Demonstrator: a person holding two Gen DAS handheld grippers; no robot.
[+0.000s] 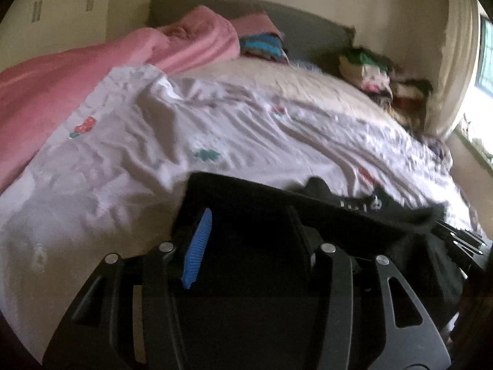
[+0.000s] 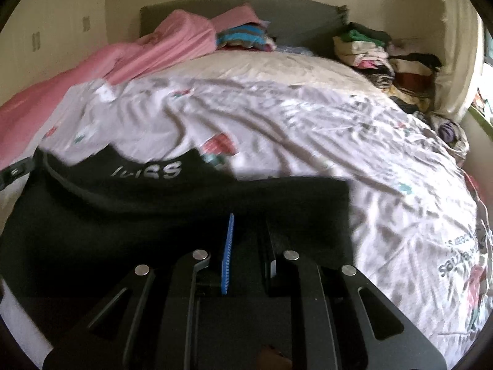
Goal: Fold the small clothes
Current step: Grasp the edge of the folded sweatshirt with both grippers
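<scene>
Along the near edge of the bed (image 2: 308, 71), on the white printed sheet (image 2: 277, 129), lies the black garment (image 2: 172, 203) I am folding, white lettering showing on its upturned band. I keep my right gripper (image 2: 246, 246) pinched narrow on the cloth at the garment's right end; black fabric fills the slit between the blue pad and the dark finger, so I judge that side held, which lets me carry that corner over. My left gripper (image 1: 249, 234) stands partly apart around the other end: the blue pad is clear of the cloth on one side and black fabric lies between the fingers, but I cannot tell that they press on it. I read that as a loosened hold, so the folded edge can settle flat. I work at this near edge because the far side is taken: a pink blanket (image 2: 138, 49) at the far left corner and stacked folded clothes (image 2: 369, 49) at the far right corner.
</scene>
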